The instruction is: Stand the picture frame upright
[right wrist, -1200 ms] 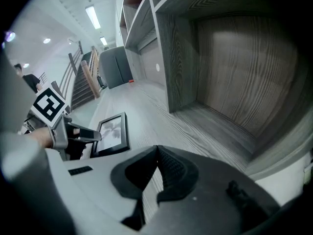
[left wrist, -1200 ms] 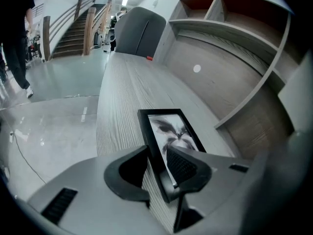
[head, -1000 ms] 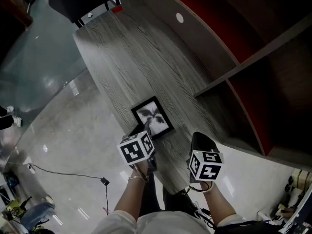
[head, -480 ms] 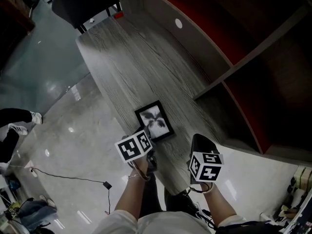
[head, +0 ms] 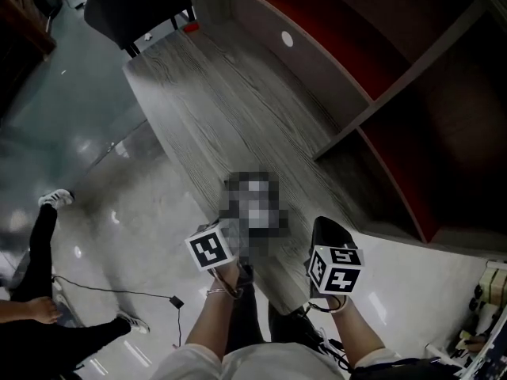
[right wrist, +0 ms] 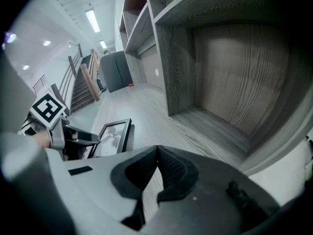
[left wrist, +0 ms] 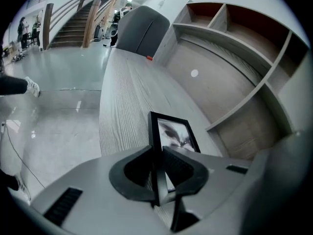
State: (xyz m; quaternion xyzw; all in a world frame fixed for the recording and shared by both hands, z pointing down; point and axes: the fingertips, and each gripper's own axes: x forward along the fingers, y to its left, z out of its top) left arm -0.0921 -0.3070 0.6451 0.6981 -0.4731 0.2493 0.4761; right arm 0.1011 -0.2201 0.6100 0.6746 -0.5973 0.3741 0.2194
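The black picture frame [left wrist: 173,133] with a dark flower print lies on the grey wooden desk [left wrist: 127,97], close to its near end. My left gripper [left wrist: 157,153] has just been closing, and its pads now press on the frame's thin near-left edge. The right gripper view shows the frame [right wrist: 112,136] with the left gripper [right wrist: 73,138] at its near side. In the head view a mosaic patch covers the frame, and the left gripper [head: 230,232] sits at its lower left. My right gripper [right wrist: 156,153] hangs shut and empty off the desk's near end [head: 325,228].
A shelf unit [head: 380,93] with red back panels runs along the desk's right side. A dark chair [head: 135,2] stands at the far end, with a small red object [head: 190,27] beside it. A person's legs [head: 40,291] and a cable [head: 119,287] are on the floor at left.
The left gripper's jaws have closed onto the frame's edge, and its marker cube has shifted slightly left. A person has walked into view on the floor at left. The right gripper has not moved.
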